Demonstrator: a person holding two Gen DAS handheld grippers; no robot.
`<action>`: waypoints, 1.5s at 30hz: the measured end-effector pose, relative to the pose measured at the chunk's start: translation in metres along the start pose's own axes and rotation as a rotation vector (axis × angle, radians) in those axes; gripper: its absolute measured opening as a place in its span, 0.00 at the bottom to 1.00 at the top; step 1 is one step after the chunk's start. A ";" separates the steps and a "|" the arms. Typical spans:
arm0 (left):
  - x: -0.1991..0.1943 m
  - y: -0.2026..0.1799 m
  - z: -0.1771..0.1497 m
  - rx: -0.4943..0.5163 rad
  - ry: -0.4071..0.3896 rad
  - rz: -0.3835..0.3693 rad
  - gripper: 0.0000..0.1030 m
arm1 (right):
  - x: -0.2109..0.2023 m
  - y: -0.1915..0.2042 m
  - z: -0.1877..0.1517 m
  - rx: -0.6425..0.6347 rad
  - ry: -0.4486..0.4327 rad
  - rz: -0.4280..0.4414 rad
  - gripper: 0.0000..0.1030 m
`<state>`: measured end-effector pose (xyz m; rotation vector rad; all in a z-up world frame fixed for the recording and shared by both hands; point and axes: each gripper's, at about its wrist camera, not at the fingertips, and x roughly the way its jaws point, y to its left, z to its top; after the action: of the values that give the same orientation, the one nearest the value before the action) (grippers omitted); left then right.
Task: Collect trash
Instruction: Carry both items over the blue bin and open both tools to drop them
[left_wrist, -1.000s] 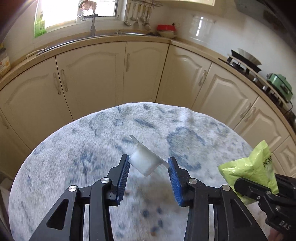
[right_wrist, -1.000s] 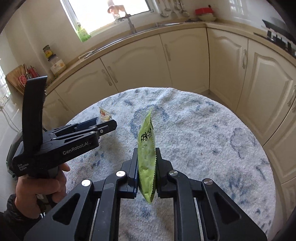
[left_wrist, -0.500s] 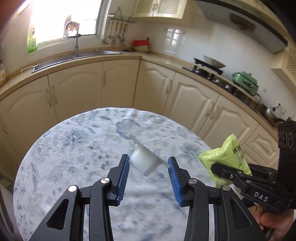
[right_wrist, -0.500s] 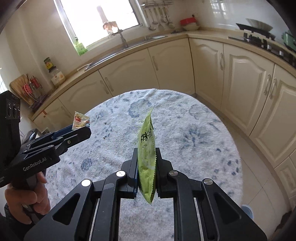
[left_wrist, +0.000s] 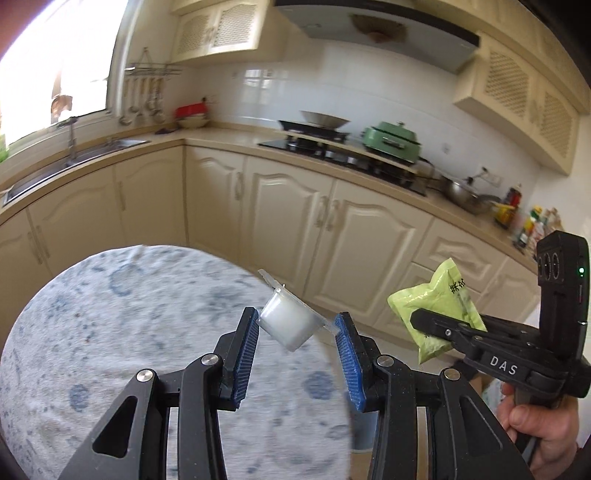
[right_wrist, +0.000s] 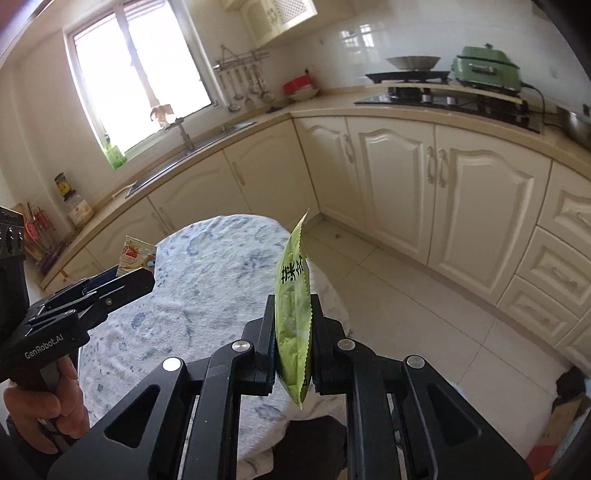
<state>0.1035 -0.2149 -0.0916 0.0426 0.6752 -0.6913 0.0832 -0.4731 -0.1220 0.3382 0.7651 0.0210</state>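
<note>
My left gripper (left_wrist: 297, 328) is shut on a small white plastic cup (left_wrist: 288, 325) with a peeled lid, tilted between the blue pads. In the right wrist view that same left gripper (right_wrist: 140, 275) shows at the left edge, the cup's printed lid (right_wrist: 135, 254) sticking up from it. My right gripper (right_wrist: 293, 314) is shut on a flat green snack packet (right_wrist: 293, 314), held edge-on and upright. The left wrist view shows the right gripper (left_wrist: 417, 319) at the right, clamping the green packet (left_wrist: 432, 306). Both are held in the air past the round table's right edge.
A round table with a blue-patterned white cloth (left_wrist: 122, 325) lies below and to the left. Cream cabinets (right_wrist: 461, 192) curve around the room, with a sink (left_wrist: 85, 151), stove (left_wrist: 332, 147) and green cooker (left_wrist: 391, 142) on the counter. Tiled floor (right_wrist: 399, 306) opens to the right.
Both grippers swung right and rose, carrying the cup and the packet from over the table toward its right edge. The view turned from the sink toward the stove. Both grips are unchanged.
</note>
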 end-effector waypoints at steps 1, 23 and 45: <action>0.004 -0.011 0.001 0.015 0.005 -0.017 0.37 | -0.009 -0.011 -0.002 0.015 -0.011 -0.019 0.13; 0.203 -0.177 -0.017 0.182 0.366 -0.241 0.37 | -0.032 -0.204 -0.080 0.347 0.066 -0.242 0.14; 0.382 -0.230 0.005 0.254 0.534 -0.045 0.99 | 0.023 -0.300 -0.141 0.591 0.197 -0.322 1.00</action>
<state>0.1847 -0.6154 -0.2716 0.4602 1.0974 -0.8140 -0.0270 -0.7126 -0.3242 0.7768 1.0078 -0.4891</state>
